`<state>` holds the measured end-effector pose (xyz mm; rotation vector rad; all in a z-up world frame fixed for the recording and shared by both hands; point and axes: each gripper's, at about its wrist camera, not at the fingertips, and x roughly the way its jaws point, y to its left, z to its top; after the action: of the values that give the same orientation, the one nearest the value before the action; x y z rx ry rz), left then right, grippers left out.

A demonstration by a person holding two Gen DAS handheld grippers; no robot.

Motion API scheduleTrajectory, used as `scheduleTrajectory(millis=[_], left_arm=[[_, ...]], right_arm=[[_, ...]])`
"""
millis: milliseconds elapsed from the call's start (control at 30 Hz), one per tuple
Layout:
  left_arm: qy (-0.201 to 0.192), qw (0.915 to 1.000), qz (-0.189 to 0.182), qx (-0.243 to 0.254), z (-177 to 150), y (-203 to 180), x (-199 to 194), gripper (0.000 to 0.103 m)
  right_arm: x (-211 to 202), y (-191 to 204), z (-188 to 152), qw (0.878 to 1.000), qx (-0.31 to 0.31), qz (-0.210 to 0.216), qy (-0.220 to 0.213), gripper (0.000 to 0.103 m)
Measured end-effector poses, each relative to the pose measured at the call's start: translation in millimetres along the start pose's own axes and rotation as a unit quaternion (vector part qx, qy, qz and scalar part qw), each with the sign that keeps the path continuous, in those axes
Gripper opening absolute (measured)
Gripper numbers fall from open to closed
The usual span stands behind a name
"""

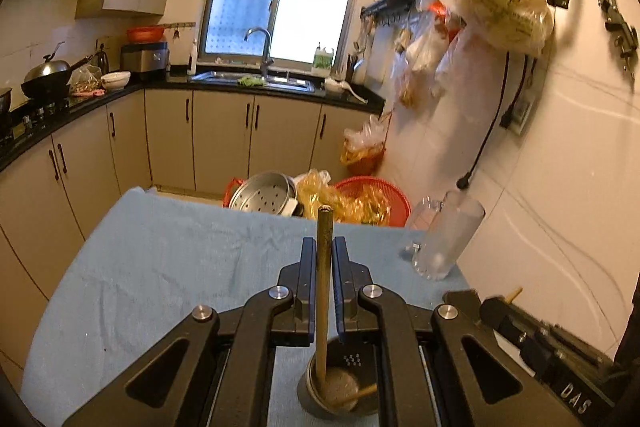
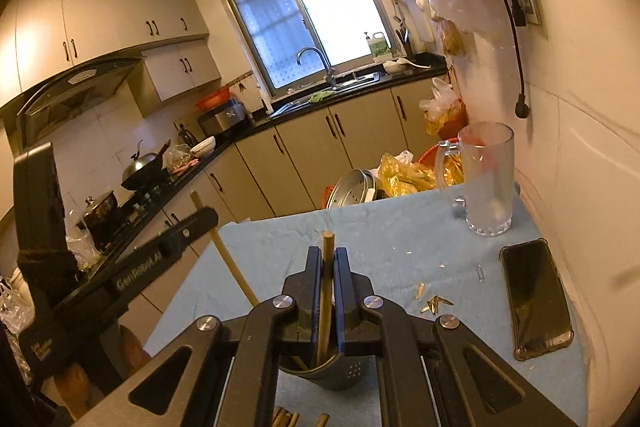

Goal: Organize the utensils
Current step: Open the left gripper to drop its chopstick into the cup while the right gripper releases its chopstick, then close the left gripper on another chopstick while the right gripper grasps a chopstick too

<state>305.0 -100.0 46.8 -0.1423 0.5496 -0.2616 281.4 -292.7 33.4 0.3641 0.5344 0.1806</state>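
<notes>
Blue cloth [image 1: 160, 267]; chopstick [image 1: 323, 287] between tool [image 1: 323, 247] fingers.

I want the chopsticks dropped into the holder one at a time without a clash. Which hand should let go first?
Left, probably. The left gripper holds its chopstick with the lower end already inside the grey holder. The right gripper's chopstick also points into it, but its tip is hidden.

Worktop [image 2: 400, 239] under pale blue cloth. Beneath jaws: dark holder [image 2: 340, 371]. Far right of jaws: glass mug [image 2: 486, 183]. Right: phone [image 2: 534, 297], wood chips [image 2: 434, 303].
</notes>
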Motion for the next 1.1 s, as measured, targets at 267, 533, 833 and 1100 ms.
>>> scheduleTrajectory(millis=[267,533,833,1100], left_arm=[[0.001,0.9999,0.0,0.016,9,-2,-27,0.058],[0.004,0.9984,0.05,0.026,-5,36,-132,0.071],[0.077,0.9892,0.12,0.034,-104,88,-195,0.072],[0.126,0.9865,0.105,0.007,-156,100,-213,0.072]], right_arm=[[-12,0,-2,1.0,0.019,-0.015,0.003,0.026],[-108,36,-18,0.998,-0.013,-0.031,-0.047,0.066],[-161,64,-111,1.0,-0.021,-0.014,0.017,0.07],[-162,64,-161,0.997,-0.016,-0.028,0.077,0.069]])
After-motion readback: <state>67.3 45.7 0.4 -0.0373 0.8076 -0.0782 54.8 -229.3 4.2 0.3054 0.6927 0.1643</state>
